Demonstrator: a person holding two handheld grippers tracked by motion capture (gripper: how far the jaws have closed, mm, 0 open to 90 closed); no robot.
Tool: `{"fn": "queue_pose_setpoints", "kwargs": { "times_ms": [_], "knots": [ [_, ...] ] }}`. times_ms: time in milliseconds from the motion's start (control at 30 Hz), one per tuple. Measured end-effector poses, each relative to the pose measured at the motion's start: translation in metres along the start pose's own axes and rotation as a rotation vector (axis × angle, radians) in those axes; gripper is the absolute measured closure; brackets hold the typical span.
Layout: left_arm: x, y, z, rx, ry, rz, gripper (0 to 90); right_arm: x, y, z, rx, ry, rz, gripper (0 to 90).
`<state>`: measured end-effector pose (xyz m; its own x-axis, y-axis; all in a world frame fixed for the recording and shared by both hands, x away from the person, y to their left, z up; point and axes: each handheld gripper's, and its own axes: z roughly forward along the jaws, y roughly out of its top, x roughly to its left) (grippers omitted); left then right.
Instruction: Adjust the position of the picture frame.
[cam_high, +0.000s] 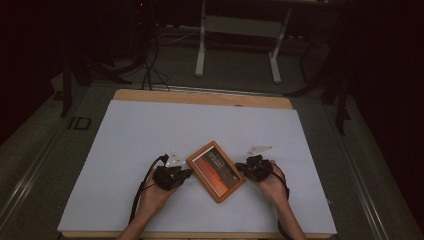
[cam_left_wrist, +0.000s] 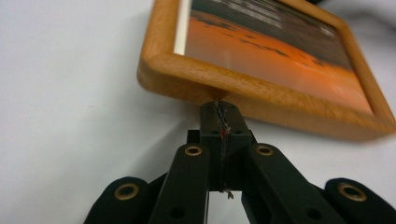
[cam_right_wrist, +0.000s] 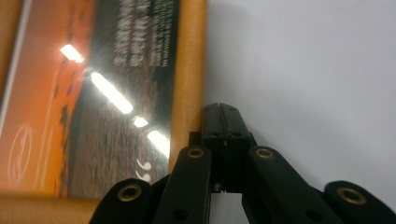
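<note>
A wooden picture frame (cam_high: 216, 171) with an orange and dark print lies flat and askew on the white sheet (cam_high: 150, 130). My left gripper (cam_high: 187, 173) is at its left side, jaws shut with nothing between them. In the left gripper view the closed tips (cam_left_wrist: 219, 111) butt against the frame's wooden edge (cam_left_wrist: 196, 84). My right gripper (cam_high: 240, 168) is at the frame's right side, also shut and empty. In the right gripper view its tips (cam_right_wrist: 221, 113) rest on the sheet right beside the frame's edge (cam_right_wrist: 190, 70); I cannot tell whether they touch it.
The sheet covers a wooden table (cam_high: 200, 97) whose back edge shows beyond it. Behind the table, a white metal stand (cam_high: 240, 30) and cables (cam_high: 150, 70) sit on the dark floor. Bare sheet lies all around the frame.
</note>
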<state>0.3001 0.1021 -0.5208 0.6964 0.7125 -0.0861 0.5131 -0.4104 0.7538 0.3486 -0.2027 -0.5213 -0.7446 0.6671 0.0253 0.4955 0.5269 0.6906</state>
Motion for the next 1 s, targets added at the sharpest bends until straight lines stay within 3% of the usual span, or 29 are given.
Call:
{"fn": "queue_pose_setpoints", "kwargs": {
  "times_ms": [33, 100, 300, 367, 433, 500, 600, 800, 1000],
  "knots": [
    [0.005, 0.002, 0.001, -0.003, 0.026, -0.005, 89.6, 0.005, -0.001, -0.001, 0.010, 0.012, -0.010, 90.0],
    [0.009, 0.003, 0.002, -0.005, 0.036, -0.010, 89.6, 0.008, -0.001, -0.002, 0.014, 0.022, -0.018, 90.0],
    [0.024, 0.001, 0.004, -0.035, 0.028, -0.088, 87.2, 0.020, 0.001, -0.002, 0.033, 0.051, -0.065, 90.0],
    [0.026, 0.002, 0.001, -0.046, 0.013, -0.106, 82.3, 0.018, 0.004, -0.003, 0.013, 0.032, -0.040, 86.0],
    [0.026, 0.003, -0.004, -0.059, 0.006, -0.118, 73.6, 0.012, 0.009, -0.006, -0.020, 0.007, 0.032, 71.1],
    [0.025, 0.004, -0.008, -0.074, -0.009, -0.142, 69.9, 0.010, 0.010, -0.007, -0.031, 0.009, 0.046, 68.1],
    [0.022, 0.006, -0.011, -0.089, -0.029, -0.162, 56.7, 0.007, 0.014, -0.012, -0.057, 0.031, 0.083, 58.3],
    [0.011, 0.007, -0.007, -0.089, -0.020, -0.175, 36.1, 0.009, 0.018, -0.010, -0.064, 0.101, 0.110, 45.7],
    [0.003, 0.006, 0.005, -0.055, -0.030, -0.225, 25.9, 0.015, 0.022, 0.004, -0.041, 0.159, 0.131, 35.6]
  ]
}}
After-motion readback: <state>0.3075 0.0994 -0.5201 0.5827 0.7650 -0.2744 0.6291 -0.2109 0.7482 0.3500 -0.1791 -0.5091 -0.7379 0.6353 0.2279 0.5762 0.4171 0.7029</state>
